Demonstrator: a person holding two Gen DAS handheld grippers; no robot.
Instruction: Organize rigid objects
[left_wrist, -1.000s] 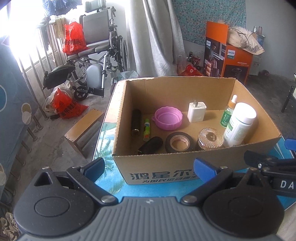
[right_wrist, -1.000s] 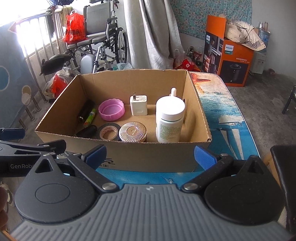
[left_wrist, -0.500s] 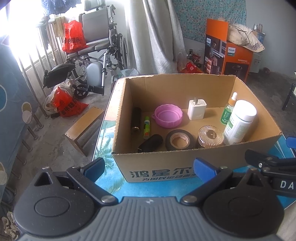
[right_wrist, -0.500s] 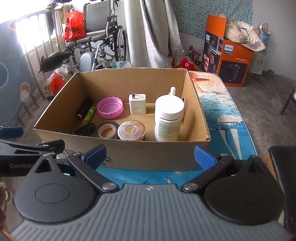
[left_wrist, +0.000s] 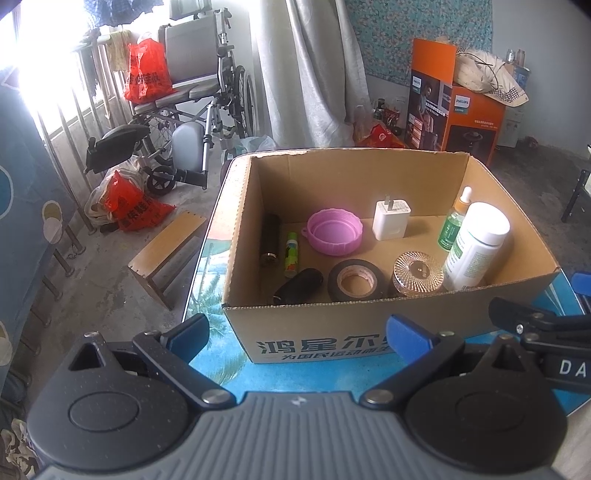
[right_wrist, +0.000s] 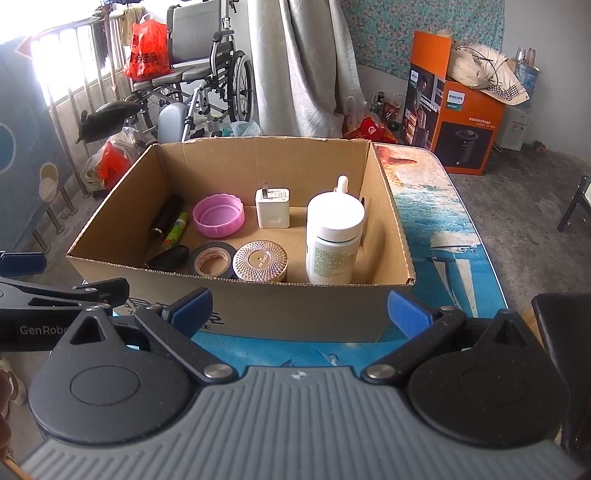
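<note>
Left tool (left_wrist: 297, 334): blue-padded fingers apart, nothing between them, held short of the near wall of the cardboard box (left_wrist: 369, 339), which sits on the bench (right_wrist: 436, 221) toward its left edge. Contents, left to right: black cylinder (left_wrist: 269, 240) and green tube (left_wrist: 291, 254) along the left wall, long axes running front to back; dark oblong item (left_wrist: 299, 286) at the near-left corner; pink lid (left_wrist: 335, 236); black tape roll (left_wrist: 355, 284); white charger (left_wrist: 391, 220) toward the far wall; ribbed glass jar (left_wrist: 417, 274); green dropper bottle (left_wrist: 453, 225); white bottle (right_wrist: 334, 236), upright, near the right wall. Right tool (right_wrist: 298, 308): fingers likewise apart and empty. Judgement: every item lies ahead of and below both tools; the right tool is nearer the white bottle, the left nearer the cylinder.
</note>
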